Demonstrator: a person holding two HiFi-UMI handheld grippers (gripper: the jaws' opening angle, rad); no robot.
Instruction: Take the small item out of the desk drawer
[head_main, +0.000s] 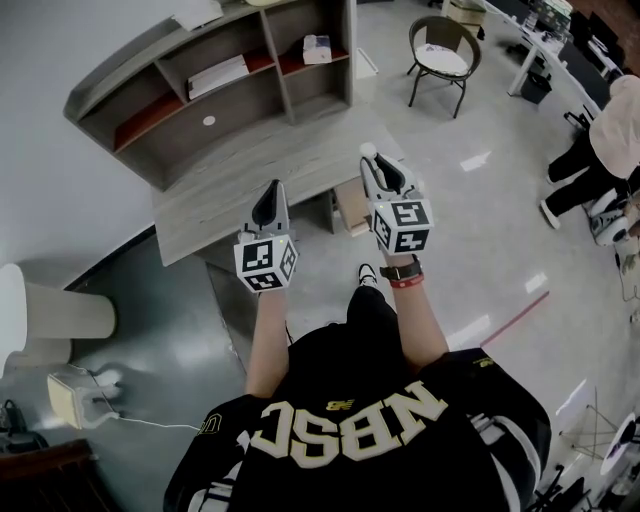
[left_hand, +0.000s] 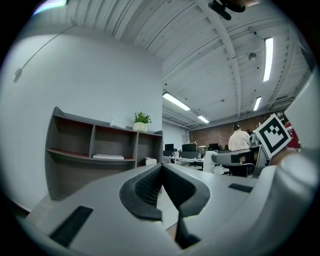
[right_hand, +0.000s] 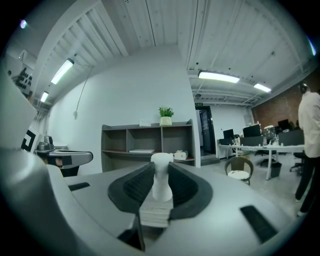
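My right gripper (head_main: 372, 165) is held up over the right end of the grey wooden desk (head_main: 250, 170). It is shut on a small white item (head_main: 367, 151) with a rounded top. In the right gripper view the item (right_hand: 161, 186) stands upright between the ribbed pads of that gripper (right_hand: 160, 172). My left gripper (head_main: 271, 195) hovers over the desk's front edge. Seen from its own camera, the left gripper (left_hand: 161, 170) is shut, jaws touching with nothing between them. A tan drawer (head_main: 351, 206) shows under the desk's right end; its inside is mostly hidden.
A shelf unit (head_main: 215, 80) stands on the desk's back, with papers and a tissue box (head_main: 317, 48). A round chair (head_main: 443, 55) stands beyond the desk, and a person (head_main: 612, 130) stands at the far right. A white pillar (head_main: 40, 310) and a corded device (head_main: 75, 395) are on the left.
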